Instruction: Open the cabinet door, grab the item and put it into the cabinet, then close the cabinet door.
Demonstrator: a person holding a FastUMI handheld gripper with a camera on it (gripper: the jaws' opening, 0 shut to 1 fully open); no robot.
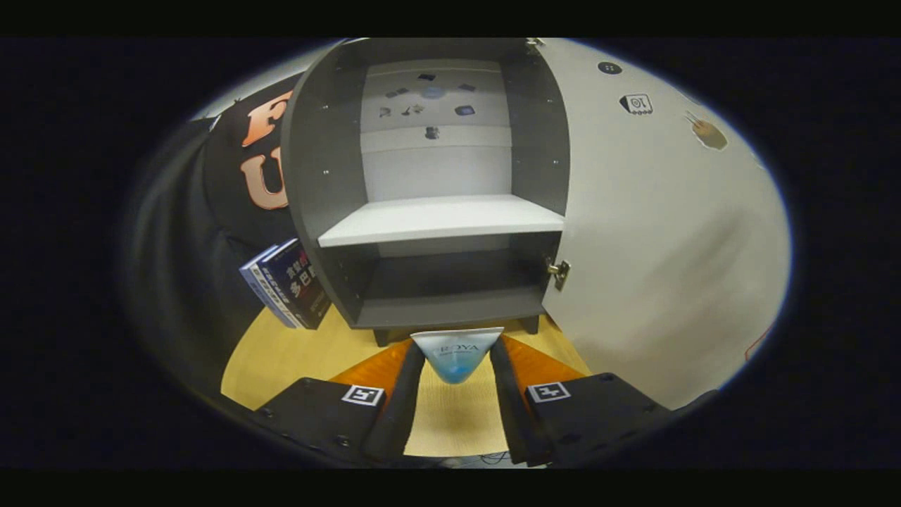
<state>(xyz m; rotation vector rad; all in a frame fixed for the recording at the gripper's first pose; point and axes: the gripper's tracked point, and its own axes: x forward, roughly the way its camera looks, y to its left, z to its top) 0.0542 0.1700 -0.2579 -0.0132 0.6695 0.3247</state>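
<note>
Gripper: the gripper (pixel 457 352) points straight at the open front of the cabinet, its two fingers (pixel 402 401) running forward over the tabletop.
Grip: both fingers press on a small packet, one at each of its side edges, so the gripper is closed onto it at a narrow spread.
Item: the packet (pixel 457 354) is a pale, wedge-shaped pouch, white along the top and blue toward its lower point, with printed lettering; it sits between the fingertips, raised off the tabletop, just in front of the cabinet's bottom edge and outside it.
Cabinet: the cabinet (pixel 320 176) is dark grey outside and inside, standing on short dark feet on the tabletop.
Shelf: a white shelf (pixel 443 218) splits the interior into an upper and a lower compartment; both look bare of goods.
Back panel: the upper back panel is pale and carries several small dark marks, too small to make out.
Door: the cabinet door (pixel 662 232) is white and swung wide open to the right, with a brass hinge (pixel 558 271) at its lower inner edge and a few stickers near its top.
Books: the books (pixel 288 285), two or so, lean against the cabinet's left outer side, spines outward.
Tabletop: the tabletop (pixel 281 352) is light wood, with an orange patch under the fingertips.
</note>
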